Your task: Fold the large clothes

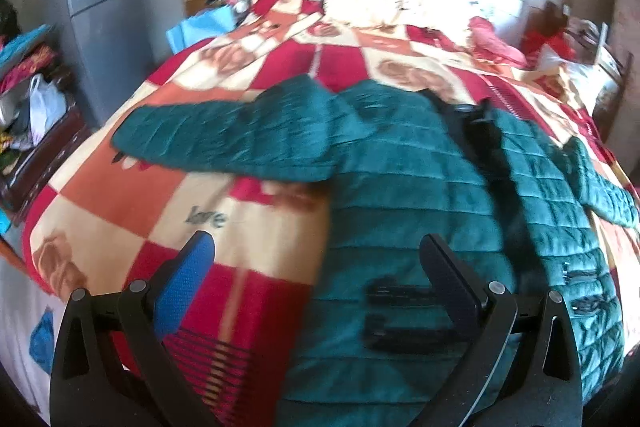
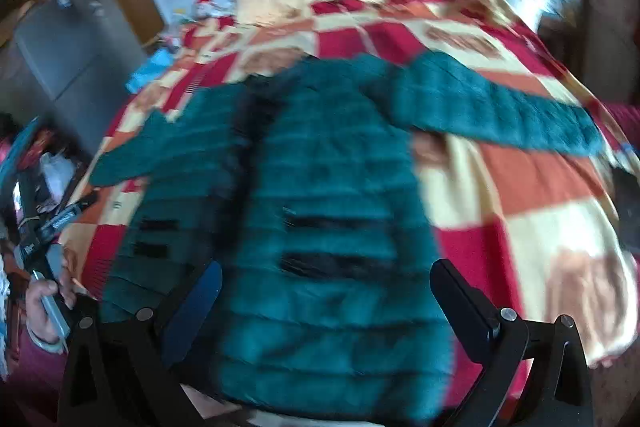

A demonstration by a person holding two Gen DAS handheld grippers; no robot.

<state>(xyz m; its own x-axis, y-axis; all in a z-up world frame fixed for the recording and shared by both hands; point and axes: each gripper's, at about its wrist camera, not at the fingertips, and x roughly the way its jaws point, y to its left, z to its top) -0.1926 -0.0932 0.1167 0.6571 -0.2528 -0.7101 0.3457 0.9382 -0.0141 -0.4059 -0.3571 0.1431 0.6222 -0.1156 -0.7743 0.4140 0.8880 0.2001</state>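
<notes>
Teal quilted jacket [image 1: 420, 187] spread flat on checkered blanket [image 1: 132, 187], sleeves out. Your left gripper [image 1: 320, 291] and right gripper [image 2: 326, 303] hover above near hem, jaws spread, holding nothing.

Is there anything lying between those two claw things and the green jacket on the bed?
Nothing visible. The green jacket lies spread flat on the checkered blanket, sleeves out. The left gripper and right gripper both hang open just above its lower part, with only air between.
</notes>
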